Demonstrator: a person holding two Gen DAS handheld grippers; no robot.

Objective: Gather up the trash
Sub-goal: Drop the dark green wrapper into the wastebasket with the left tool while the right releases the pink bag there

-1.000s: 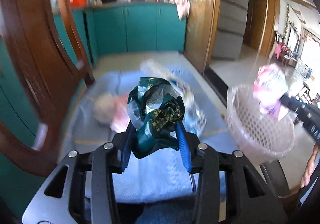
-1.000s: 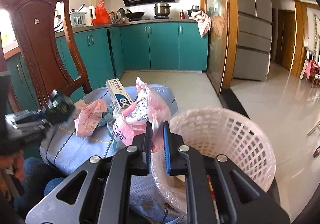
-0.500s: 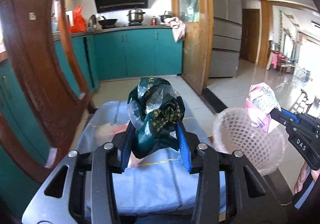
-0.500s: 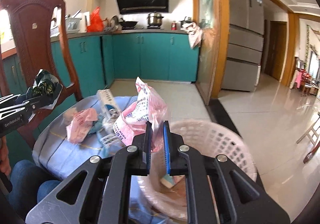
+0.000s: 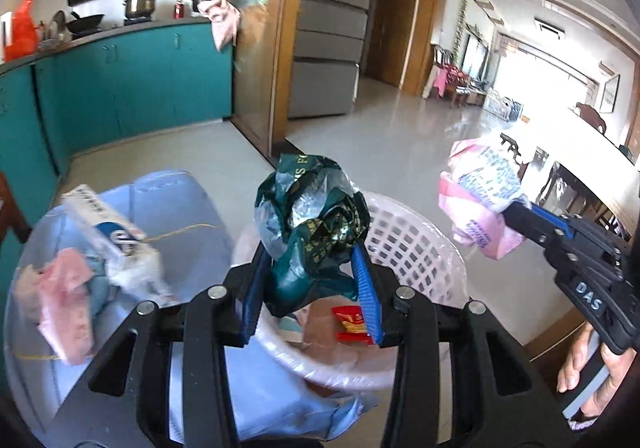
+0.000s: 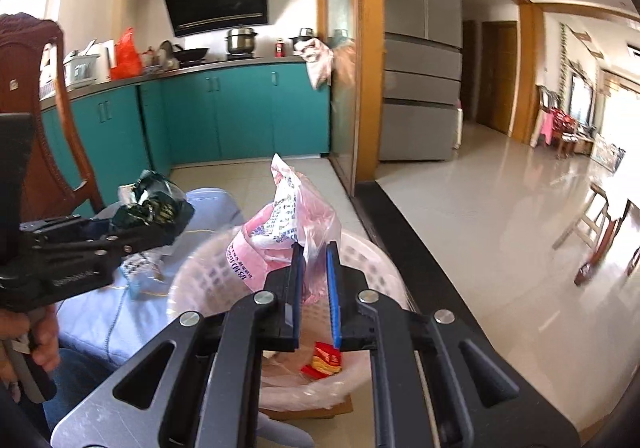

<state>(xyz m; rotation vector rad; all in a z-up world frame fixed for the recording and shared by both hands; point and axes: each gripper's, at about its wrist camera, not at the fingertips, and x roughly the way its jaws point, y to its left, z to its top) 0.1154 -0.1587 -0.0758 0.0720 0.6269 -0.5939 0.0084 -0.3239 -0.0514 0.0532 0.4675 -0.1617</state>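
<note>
The left tongs [image 5: 310, 268] are clamped on a crumpled dark green wrapper [image 5: 312, 224], held directly over the pink mesh basket [image 5: 416, 244]. The right tongs [image 6: 314, 280] pinch a pink printed bag [image 6: 280, 232] above the same basket, which already holds a red packet [image 6: 325, 358]. More litter, including a white box [image 5: 104, 220], lies left of the left tongs on the blue-covered bench [image 5: 180, 200]. The step appears to be dropping; next, both tongs need to part.

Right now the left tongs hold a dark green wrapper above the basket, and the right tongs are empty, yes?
Not quite: the right tongs are shut on a pink plastic bag, as the right wrist view shows. The left tongs do hold the dark green wrapper above the basket.
</note>
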